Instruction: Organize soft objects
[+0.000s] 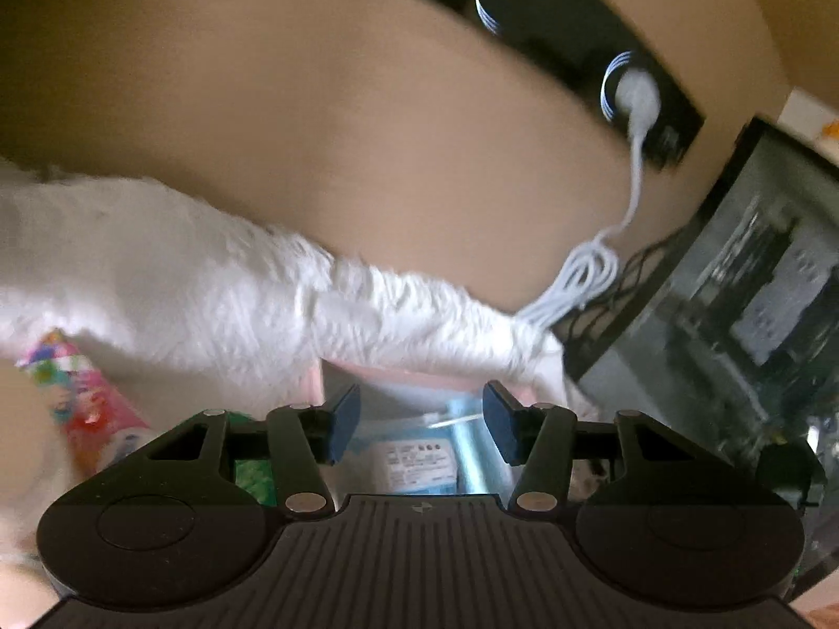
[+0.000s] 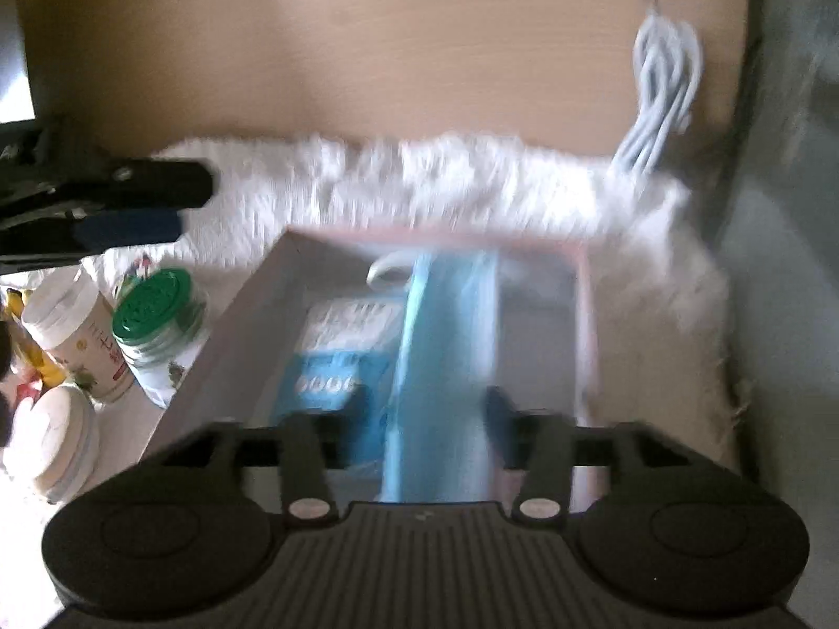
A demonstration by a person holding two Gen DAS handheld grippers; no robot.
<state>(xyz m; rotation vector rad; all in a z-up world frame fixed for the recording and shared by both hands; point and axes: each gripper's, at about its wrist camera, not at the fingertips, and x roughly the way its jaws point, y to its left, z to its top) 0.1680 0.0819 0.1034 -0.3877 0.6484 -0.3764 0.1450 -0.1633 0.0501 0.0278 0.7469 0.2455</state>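
A pink-rimmed box sits on a white fluffy mat. Inside lie a blue-and-white packet and a light blue face mask that hangs upright. My right gripper is open over the near part of the box, its fingers either side of the mask without closing on it. My left gripper is open and empty, above the same box; its fingers show at the left of the right wrist view. The frames are blurred.
A green-lidded jar, a white bottle and a round white tub stand left of the box. A coiled white cable lies on the wooden table behind. A colourful packet and a dark mesh holder flank the mat.
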